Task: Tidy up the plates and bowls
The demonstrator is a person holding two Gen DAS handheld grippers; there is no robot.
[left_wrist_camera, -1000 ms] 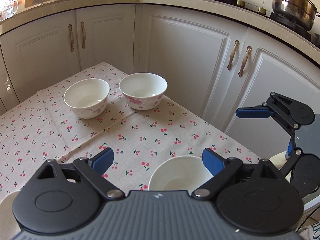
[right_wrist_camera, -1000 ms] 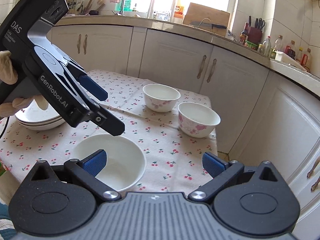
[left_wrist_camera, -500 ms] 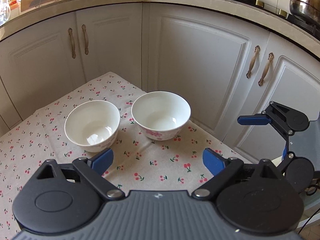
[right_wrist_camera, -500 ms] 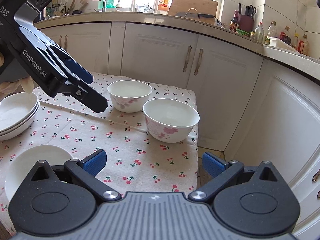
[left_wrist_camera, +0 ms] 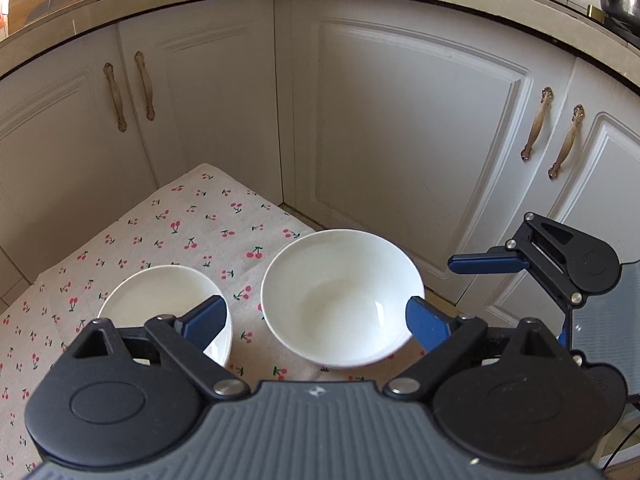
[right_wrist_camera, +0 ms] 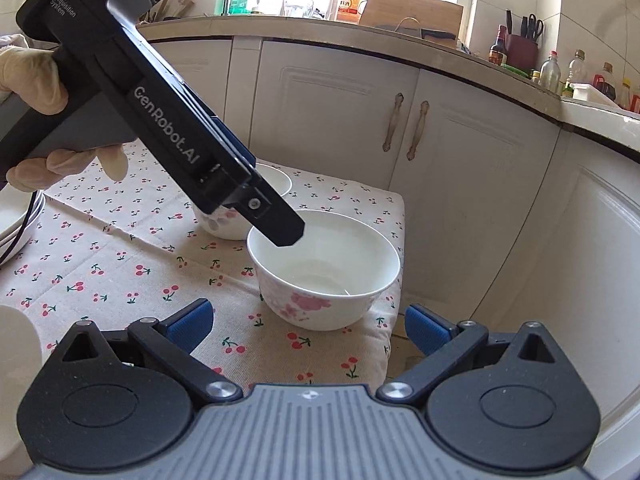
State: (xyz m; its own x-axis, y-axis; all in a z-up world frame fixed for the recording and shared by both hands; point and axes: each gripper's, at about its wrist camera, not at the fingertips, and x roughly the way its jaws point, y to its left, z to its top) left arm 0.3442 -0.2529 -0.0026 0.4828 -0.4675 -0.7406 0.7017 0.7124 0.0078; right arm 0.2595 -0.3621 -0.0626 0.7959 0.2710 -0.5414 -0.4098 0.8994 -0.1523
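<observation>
Two white bowls with pink flowers stand at the far end of the cherry-print table. The nearer bowl (left_wrist_camera: 342, 298) (right_wrist_camera: 324, 268) sits between the open fingers of my left gripper (left_wrist_camera: 316, 320), which hovers just above it. The second bowl (left_wrist_camera: 164, 300) (right_wrist_camera: 236, 216) stands beside it, partly hidden by the left gripper (right_wrist_camera: 280, 228) in the right wrist view. My right gripper (right_wrist_camera: 308, 326) is open and empty, a little short of the nearer bowl, and also shows in the left wrist view (left_wrist_camera: 516, 260).
A stack of white plates (right_wrist_camera: 16, 224) sits at the left edge. Another white dish (right_wrist_camera: 16, 360) lies at the near left. White cabinet doors (left_wrist_camera: 400, 140) stand close behind the table edge (right_wrist_camera: 394, 280). A gloved hand (right_wrist_camera: 40, 92) holds the left gripper.
Both grippers have moved forward toward the two bowls. The left gripper has come over the nearer bowl, and the right gripper has closed in on it. Both stay open.
</observation>
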